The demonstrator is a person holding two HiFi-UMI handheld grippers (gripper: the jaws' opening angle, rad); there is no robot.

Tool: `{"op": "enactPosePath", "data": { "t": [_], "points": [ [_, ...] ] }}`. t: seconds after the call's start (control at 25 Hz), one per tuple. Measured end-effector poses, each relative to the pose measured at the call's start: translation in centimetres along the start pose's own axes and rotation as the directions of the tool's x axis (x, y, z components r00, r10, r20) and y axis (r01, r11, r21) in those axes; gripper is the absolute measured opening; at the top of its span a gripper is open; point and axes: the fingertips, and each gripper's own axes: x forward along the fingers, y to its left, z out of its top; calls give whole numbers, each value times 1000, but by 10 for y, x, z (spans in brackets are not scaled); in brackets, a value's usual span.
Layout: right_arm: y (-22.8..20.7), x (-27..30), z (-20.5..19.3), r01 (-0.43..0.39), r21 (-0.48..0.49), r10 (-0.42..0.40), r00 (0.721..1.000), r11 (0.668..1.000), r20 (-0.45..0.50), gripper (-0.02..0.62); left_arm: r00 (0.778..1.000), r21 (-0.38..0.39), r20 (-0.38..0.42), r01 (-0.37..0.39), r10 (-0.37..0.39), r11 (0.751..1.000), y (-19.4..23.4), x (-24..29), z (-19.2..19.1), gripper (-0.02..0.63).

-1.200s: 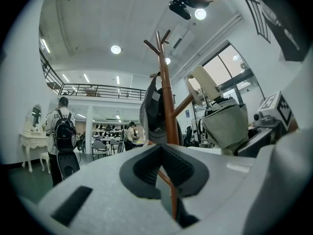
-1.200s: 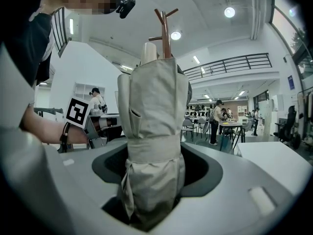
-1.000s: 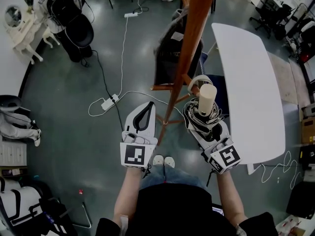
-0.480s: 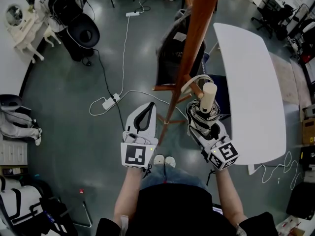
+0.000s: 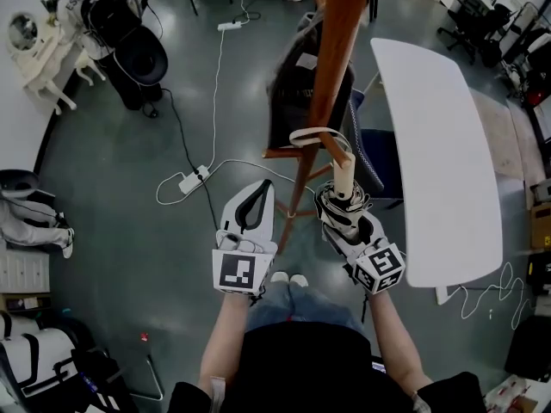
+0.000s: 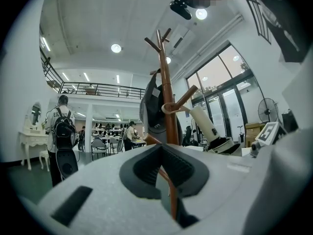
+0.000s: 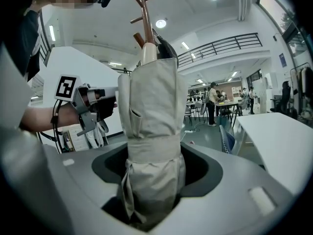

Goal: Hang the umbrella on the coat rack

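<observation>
Your folded umbrella (image 5: pixel 343 198) stands upright just beside the coat rack (image 5: pixel 336 50), its cream handle pointing up at a side peg (image 5: pixel 338 151) and its wrist strap (image 5: pixel 312 134) apparently looped over that peg. Your right hand-held gripper (image 5: pixel 343 209) is clenched round the bundled canopy below the tie band; your left hand-held gripper (image 5: pixel 263 189) hovers closed and empty on the other side of the pole. Expect the umbrella to be light, with soft, squashy fabric over a stiff shaft, so your hold on the wrapped cloth looks sound, but the strap is thin and limp and could slide off the slanted peg if you let go too soon. A dark bag (image 5: pixel 293 84) hangs on the rack's far side, a white counter (image 5: pixel 439 162) stands to your right, and a cable with a power strip (image 5: pixel 191 179) lies on the grey floor (image 5: pixel 112 170)
</observation>
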Motion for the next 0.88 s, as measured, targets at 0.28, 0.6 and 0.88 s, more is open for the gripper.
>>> {"op": "enactPosePath", "data": {
  "t": [0.28,0.6,0.88],
  "points": [
    [-12,10,-40,-6,-35,5,1000,999,-28,307,1000,15,-2,17,-17,1000,-18,2,-23,6],
    [-10,28,-81,14,-42,-15,999,999,-30,307,1000,-2,-9,21,-22,1000,-21,-8,-63,6],
    [-19,38,-79,34,-44,-34,999,998,4,313,999,-20,-23,32,-32,999,-29,-5,-77,6]
  ]
}}
